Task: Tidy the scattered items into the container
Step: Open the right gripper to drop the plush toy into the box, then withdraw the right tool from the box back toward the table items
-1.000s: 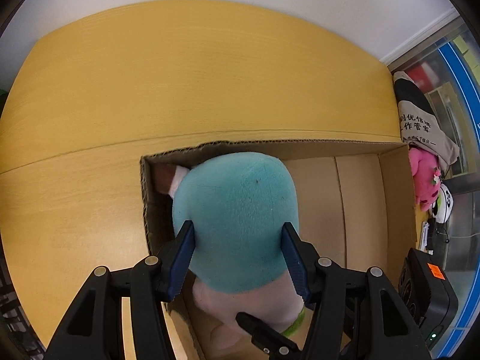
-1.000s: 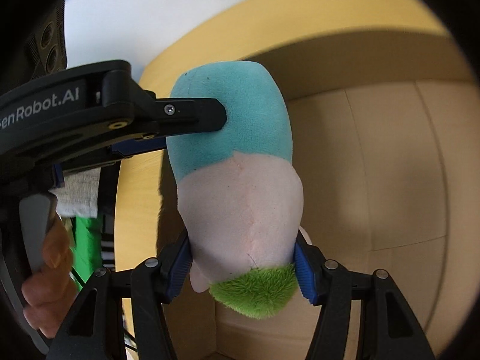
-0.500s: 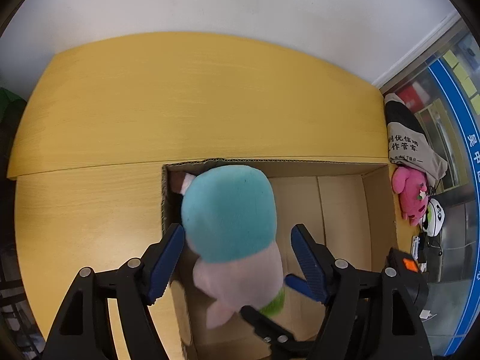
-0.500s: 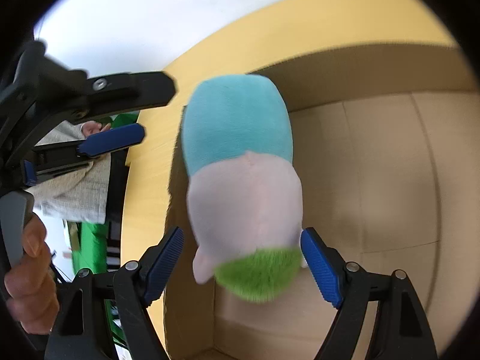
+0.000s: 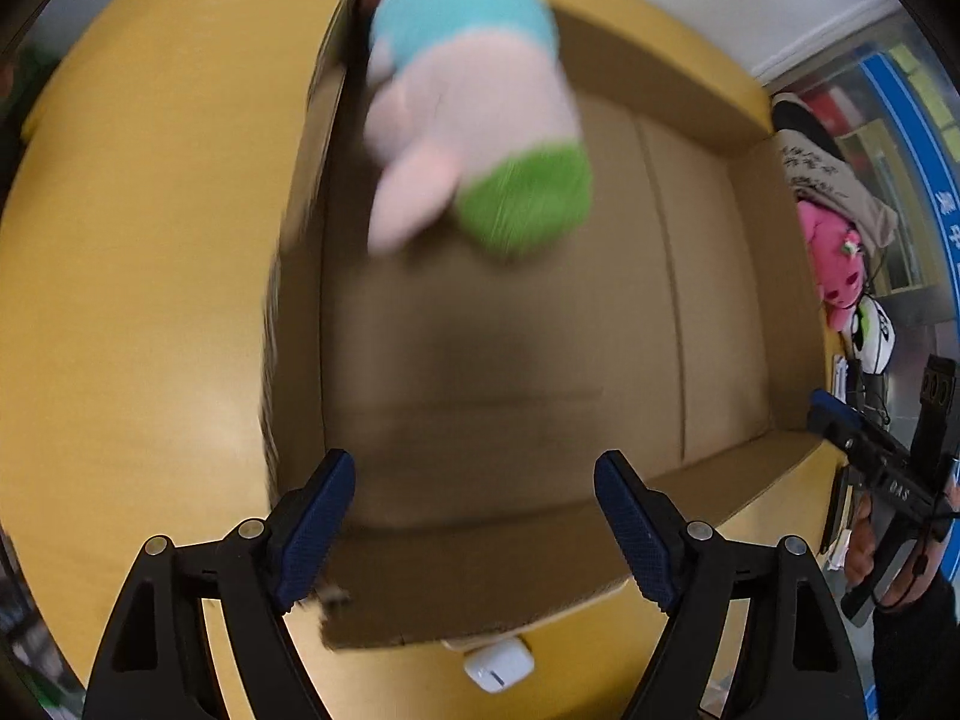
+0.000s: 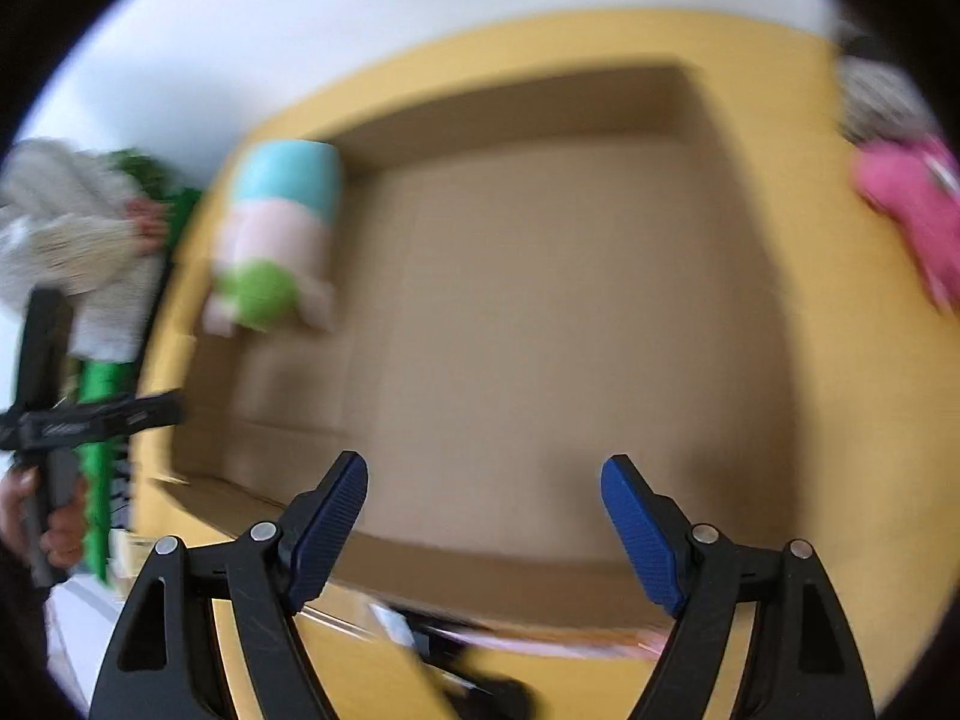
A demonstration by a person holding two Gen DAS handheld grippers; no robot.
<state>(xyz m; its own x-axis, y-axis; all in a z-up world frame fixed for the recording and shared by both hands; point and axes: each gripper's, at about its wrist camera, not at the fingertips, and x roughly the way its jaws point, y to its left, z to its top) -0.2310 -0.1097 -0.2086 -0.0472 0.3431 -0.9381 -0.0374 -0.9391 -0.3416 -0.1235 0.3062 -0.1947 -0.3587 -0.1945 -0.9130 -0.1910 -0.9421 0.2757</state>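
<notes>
A plush toy [image 5: 468, 108] with a teal top, pale pink middle and green end lies in the far left corner of the open cardboard box [image 5: 510, 360], blurred by motion. The right wrist view has the same toy [image 6: 276, 228] against the left wall of the box [image 6: 570, 330]. My left gripper [image 5: 474, 468] hovers over the near wall of the box; its jaws are opening and nothing is between them. My right gripper [image 6: 486, 468] stands open and empty above the box's near side, well clear of the toy.
The box sits on a yellow wooden table [image 5: 150, 240]. A pink plush [image 5: 834, 264] and a printed cloth bag [image 5: 822, 174] lie past the box's right side. A small white case [image 5: 498, 666] rests by the near edge. A person's cream sleeve [image 6: 66, 240] shows at left.
Both grippers let go of the plush toy and opened wide. The toy dropped into the box's far left corner, and both grippers pulled back toward the near side.
</notes>
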